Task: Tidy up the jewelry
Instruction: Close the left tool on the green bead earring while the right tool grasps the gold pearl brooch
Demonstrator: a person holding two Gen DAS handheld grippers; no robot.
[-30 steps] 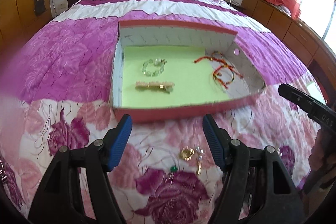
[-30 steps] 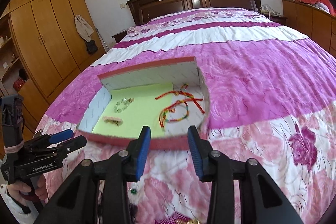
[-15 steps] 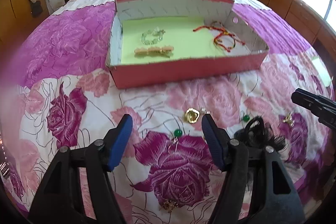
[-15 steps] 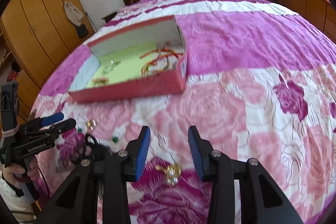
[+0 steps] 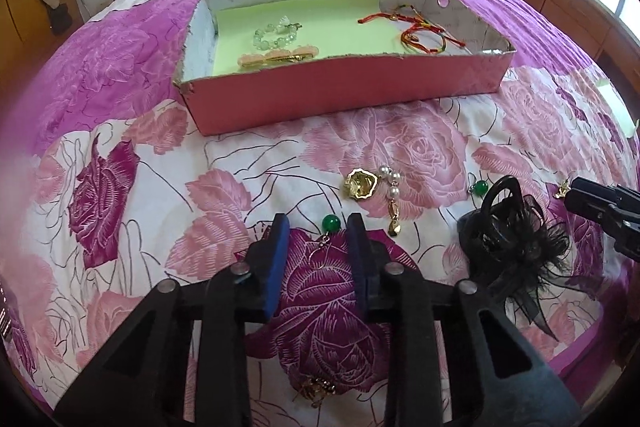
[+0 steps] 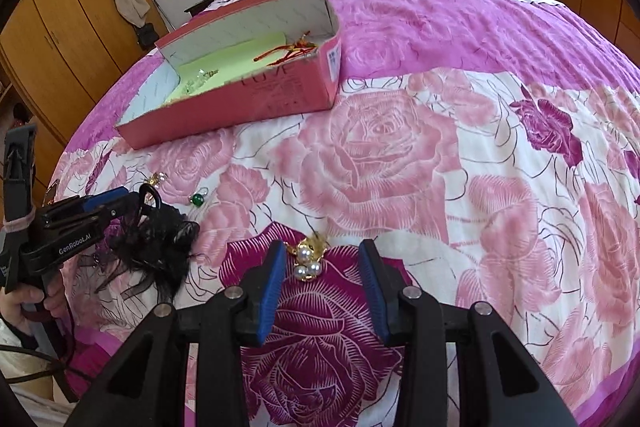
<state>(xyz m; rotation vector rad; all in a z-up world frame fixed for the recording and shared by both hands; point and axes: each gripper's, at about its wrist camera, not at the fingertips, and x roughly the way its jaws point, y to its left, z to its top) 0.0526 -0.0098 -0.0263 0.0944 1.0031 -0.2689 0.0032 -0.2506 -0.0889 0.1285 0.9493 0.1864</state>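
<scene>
Jaws of the left gripper (image 5: 318, 227) have just been closing around a green-bead earring (image 5: 330, 223), seemingly untouched; right gripper (image 6: 322, 253) gapes over a pearl brooch (image 6: 307, 259) near the bedspread's (image 6: 440, 155) front edge.

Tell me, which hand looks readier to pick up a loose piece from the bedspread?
Probably the left. Its fingers have just been closing around the green-bead earring, not yet pressing it. The right gripper stands wider around the gold pearl brooch.

Green-bead earring (image 5: 330, 223) flat on bedspread; pearl-gold brooch (image 6: 307, 259) likewise; red box (image 5: 344, 91) open.
</scene>
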